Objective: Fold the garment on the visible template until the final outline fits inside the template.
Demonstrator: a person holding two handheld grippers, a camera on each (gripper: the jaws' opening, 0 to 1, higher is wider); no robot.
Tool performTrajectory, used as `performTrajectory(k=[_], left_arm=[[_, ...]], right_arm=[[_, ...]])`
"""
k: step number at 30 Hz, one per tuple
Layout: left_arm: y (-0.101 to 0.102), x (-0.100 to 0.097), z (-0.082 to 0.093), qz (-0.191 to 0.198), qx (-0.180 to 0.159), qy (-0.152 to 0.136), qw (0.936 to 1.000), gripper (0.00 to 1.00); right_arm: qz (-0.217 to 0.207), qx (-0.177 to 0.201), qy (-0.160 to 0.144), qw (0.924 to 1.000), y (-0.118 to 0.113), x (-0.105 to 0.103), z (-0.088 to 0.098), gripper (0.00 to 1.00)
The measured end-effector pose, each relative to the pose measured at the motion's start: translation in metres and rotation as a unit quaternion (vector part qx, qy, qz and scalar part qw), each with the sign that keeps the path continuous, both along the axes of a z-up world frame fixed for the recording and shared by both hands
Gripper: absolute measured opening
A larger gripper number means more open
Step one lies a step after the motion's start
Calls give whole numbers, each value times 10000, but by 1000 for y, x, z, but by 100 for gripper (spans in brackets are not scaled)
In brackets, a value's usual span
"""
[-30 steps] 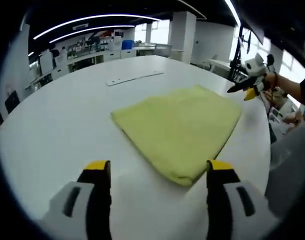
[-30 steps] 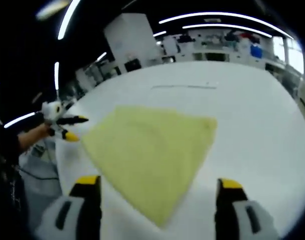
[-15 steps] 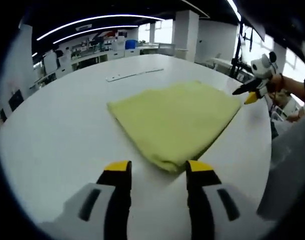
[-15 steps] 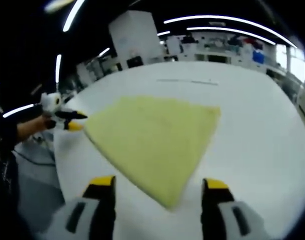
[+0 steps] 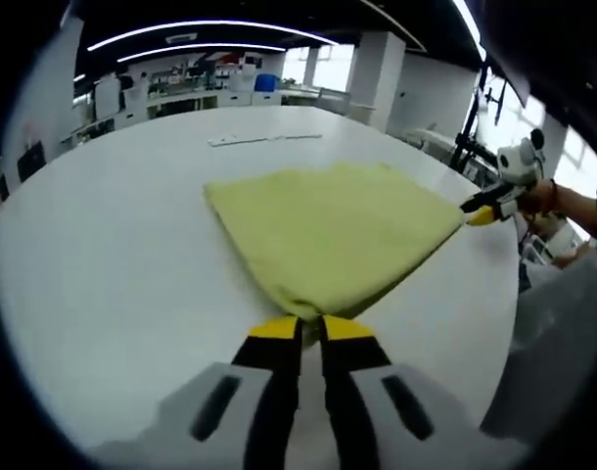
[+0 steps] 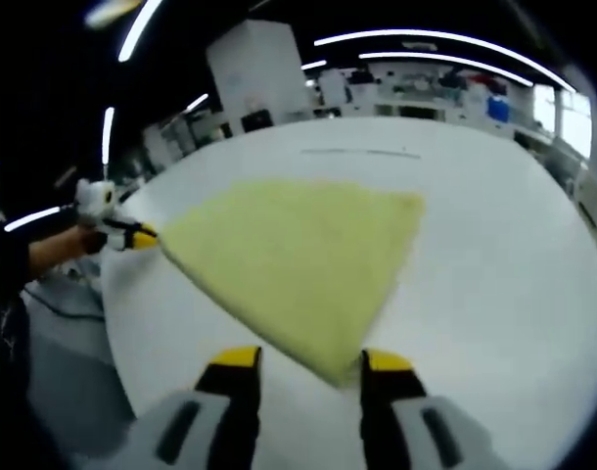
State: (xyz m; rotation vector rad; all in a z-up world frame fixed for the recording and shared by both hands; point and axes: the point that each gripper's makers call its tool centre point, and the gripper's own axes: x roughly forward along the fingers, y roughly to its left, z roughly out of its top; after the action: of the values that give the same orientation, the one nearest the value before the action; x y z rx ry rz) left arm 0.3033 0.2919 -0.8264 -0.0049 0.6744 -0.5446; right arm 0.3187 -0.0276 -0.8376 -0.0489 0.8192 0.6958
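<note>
both grippers (left [image 5: 311, 327] seemingly pinching) at garment [image 5: 328, 230] corners

Bright ceiling strips, fisheye warp, soft blur

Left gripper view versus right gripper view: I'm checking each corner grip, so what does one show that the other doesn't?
Left gripper view: the left gripper with its jaws nearly together on the near corner of the yellow garment, and the right gripper reaching the far right corner.

Right gripper view: the right gripper with its jaws apart on either side of its near corner, and the left gripper at the garment's left corner.

Both: the folded garment flat on the white table, and a thin strip lying beyond it.
</note>
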Motion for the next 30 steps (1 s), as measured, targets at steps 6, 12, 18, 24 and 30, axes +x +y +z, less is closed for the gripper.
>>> performTrajectory(k=[6,12,18,24,30], left_arm=[[-1,-1,0,-10,-14,16,10000,0],[0,-3,0,-106,59,-24,9999,0],[7,-5,-1,-273,396,-84,9988,0],[17,-6,-2,-273,522,-76,9982,0],[12,-8,-3,-71,59,8,10000,0]], right_arm=[[-131,-52,-22,9999,-5,2,-3,17],[-281,-104,-17,9995,-14,4,-3,0],[-137,-200,-110,9996,-16,5,-2,0],[-130,-311,-169,9993,-20,9,-2,0],[-136,-358,-228,9990,-22,12,1,0]])
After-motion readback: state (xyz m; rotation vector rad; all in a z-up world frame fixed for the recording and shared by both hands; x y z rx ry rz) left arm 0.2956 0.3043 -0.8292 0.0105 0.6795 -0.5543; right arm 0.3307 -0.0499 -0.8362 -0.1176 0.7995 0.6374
